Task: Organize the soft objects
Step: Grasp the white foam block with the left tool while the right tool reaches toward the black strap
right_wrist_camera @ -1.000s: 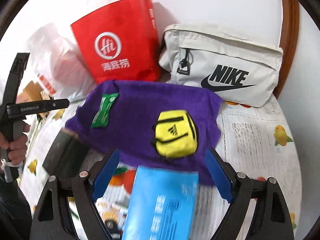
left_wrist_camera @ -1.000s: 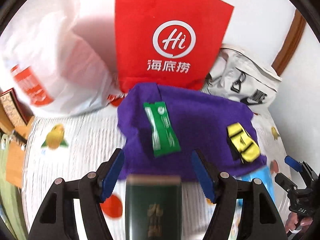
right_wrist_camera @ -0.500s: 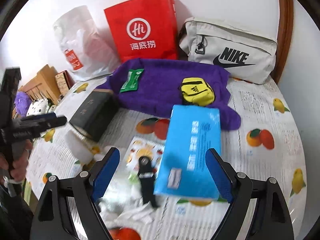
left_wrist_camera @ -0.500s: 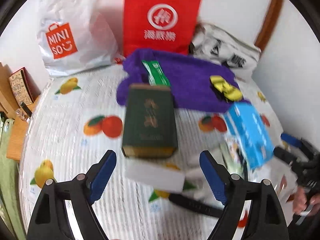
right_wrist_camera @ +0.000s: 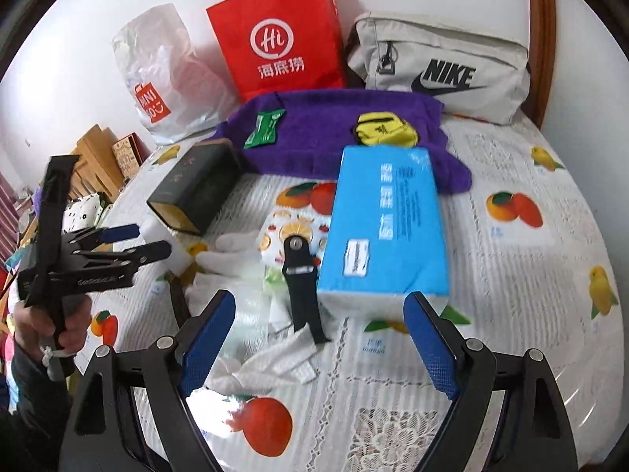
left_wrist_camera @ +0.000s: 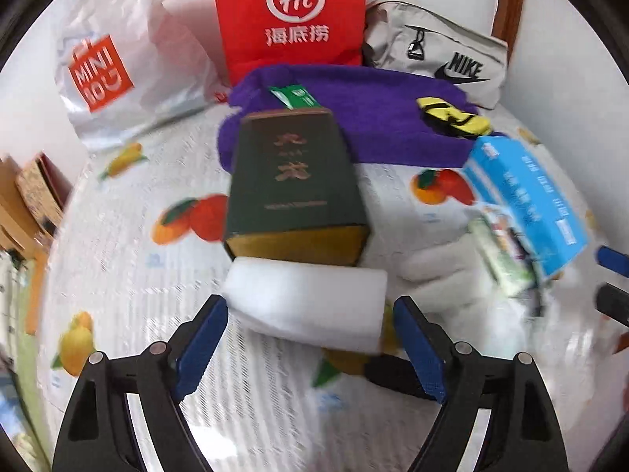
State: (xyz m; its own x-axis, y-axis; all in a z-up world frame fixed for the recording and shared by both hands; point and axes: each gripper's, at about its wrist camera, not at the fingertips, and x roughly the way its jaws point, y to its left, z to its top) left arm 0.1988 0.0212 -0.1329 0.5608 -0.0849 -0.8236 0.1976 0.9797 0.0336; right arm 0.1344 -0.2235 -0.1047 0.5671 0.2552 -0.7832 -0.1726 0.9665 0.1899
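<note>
A purple towel (right_wrist_camera: 338, 133) lies at the back of the table, with a green packet (right_wrist_camera: 264, 129) and a small yellow pouch (right_wrist_camera: 385, 129) on it. A blue tissue pack (right_wrist_camera: 387, 224) lies in front of it. A white foam block (left_wrist_camera: 310, 299) lies against a dark green box (left_wrist_camera: 295, 185). My left gripper (left_wrist_camera: 310, 348) is open just short of the foam block; it also shows in the right wrist view (right_wrist_camera: 133, 242). My right gripper (right_wrist_camera: 320, 340) is open and empty above a black strap (right_wrist_camera: 300, 283) and white gloves (right_wrist_camera: 232, 251).
A red paper bag (right_wrist_camera: 279, 35), a white Miniso bag (right_wrist_camera: 161, 78) and a grey Nike bag (right_wrist_camera: 440, 67) stand along the back wall. Wooden boxes (right_wrist_camera: 106, 157) sit at the left. The cloth with fruit prints (right_wrist_camera: 530, 275) covers the table.
Both grippers have pulled back from the purple towel toward the table's front. The left one has then come down close to the white foam block. Both stay open.
</note>
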